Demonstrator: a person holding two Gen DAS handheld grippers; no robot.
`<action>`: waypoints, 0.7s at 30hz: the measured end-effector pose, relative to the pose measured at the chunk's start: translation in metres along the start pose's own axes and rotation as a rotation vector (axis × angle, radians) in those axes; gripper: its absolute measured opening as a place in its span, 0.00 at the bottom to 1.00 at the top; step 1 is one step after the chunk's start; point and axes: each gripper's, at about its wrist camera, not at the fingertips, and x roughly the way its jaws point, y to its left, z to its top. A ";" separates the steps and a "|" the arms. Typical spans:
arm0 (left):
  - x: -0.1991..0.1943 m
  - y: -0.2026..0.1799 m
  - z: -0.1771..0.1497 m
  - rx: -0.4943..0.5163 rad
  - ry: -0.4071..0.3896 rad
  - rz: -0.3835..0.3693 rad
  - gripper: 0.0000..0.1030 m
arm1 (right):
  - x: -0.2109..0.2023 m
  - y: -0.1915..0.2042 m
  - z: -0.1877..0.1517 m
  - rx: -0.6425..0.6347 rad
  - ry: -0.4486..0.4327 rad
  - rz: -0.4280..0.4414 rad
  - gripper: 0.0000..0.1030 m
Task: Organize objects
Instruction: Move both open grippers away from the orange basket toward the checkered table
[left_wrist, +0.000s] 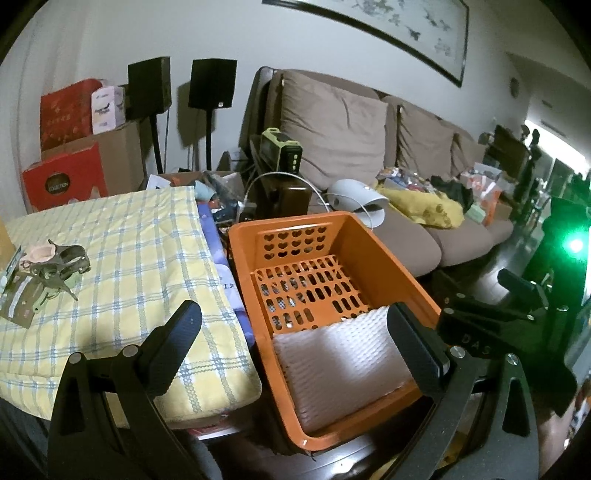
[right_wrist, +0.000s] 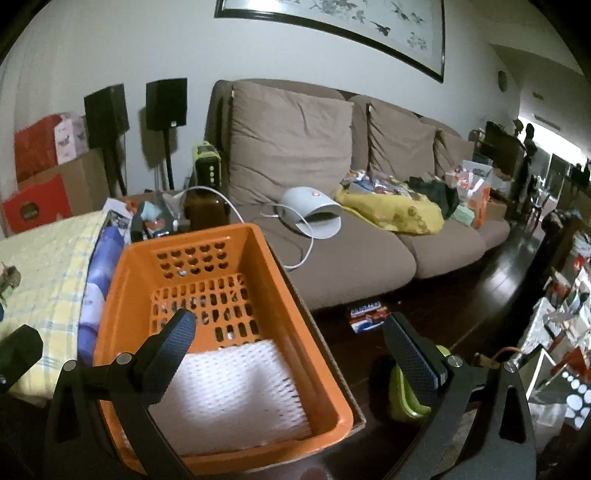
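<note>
Both grippers are held above an orange basket (left_wrist: 369, 258), neither holding anything. The left gripper (left_wrist: 291, 325) has its jaws spread wide, one finger over the checked cloth (left_wrist: 129, 240), the other over the basket's near right corner. The right gripper (right_wrist: 288, 336) is likewise spread and empty, straddling the basket's right wall.

The basket holds one item only — a white foam sheet (left_wrist: 340, 365) lying flat on its slotted floor at the near end. The rest of the floor is bare.

Items awaiting sorting sit at the far left of the cloth: a small cluster (left_wrist: 48, 273) of dark clips or hair accessories with a printed card beside it. Exact make-up cannot be told from here. The cluster is well apart from the basket and from both grippers.

Judgement: the step in hand is between placements, with the grippers free over the basket. The next move calls for the left gripper to travel left across the cloth, settle over one piece and pinch it cleanly — the pieces look tangled, so more than one may lift together.
</note>
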 end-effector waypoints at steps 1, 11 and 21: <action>0.001 0.000 0.000 -0.002 0.002 -0.002 0.98 | 0.000 0.001 0.000 -0.005 0.001 -0.002 0.99; 0.000 0.003 0.000 0.001 -0.023 0.082 0.98 | -0.013 -0.001 0.003 0.010 -0.054 -0.029 0.99; -0.013 0.038 -0.001 -0.176 -0.149 0.159 0.98 | -0.033 0.004 0.002 -0.024 -0.195 -0.175 0.99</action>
